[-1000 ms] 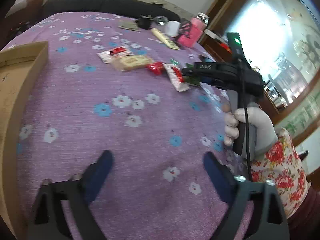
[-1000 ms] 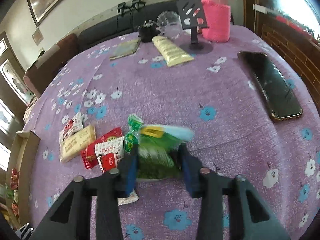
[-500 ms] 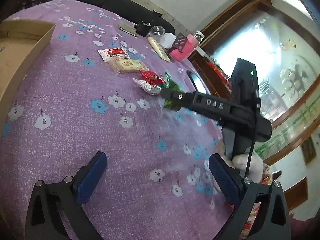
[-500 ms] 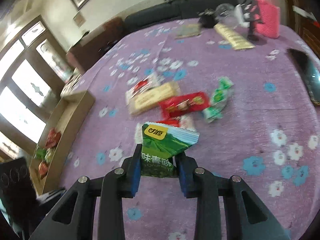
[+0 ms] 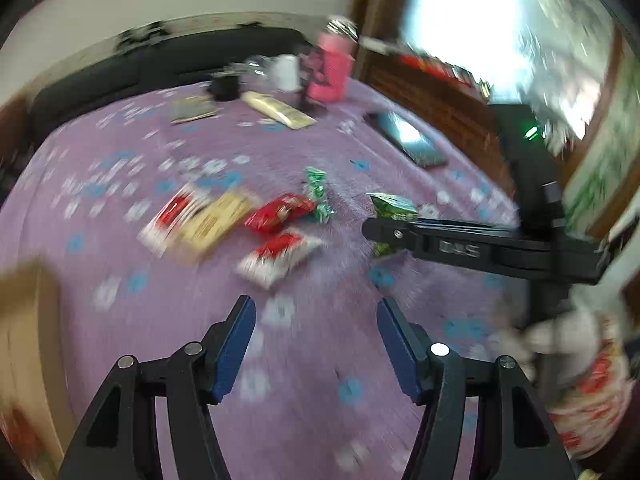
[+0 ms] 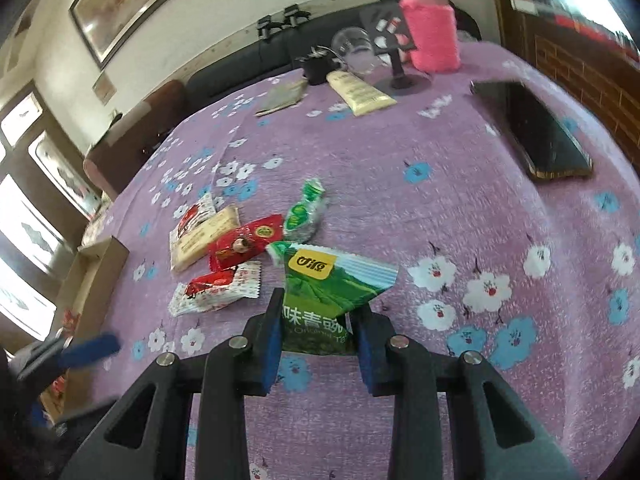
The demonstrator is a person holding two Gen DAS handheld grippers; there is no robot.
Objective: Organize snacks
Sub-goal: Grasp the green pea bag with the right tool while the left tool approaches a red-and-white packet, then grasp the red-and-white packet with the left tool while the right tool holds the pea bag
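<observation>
Your right claw (image 6: 316, 340) holds the green pea packet (image 6: 328, 296), your left claw (image 5: 316, 344) is wide, and five snacks (image 6: 236, 246) wait on the counter (image 6: 440, 184).

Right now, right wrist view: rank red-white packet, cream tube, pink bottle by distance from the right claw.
1. Red-white packet, just left of the right claw.
2. Cream tube, far, centre.
3. Pink bottle, farthest, back right.
</observation>
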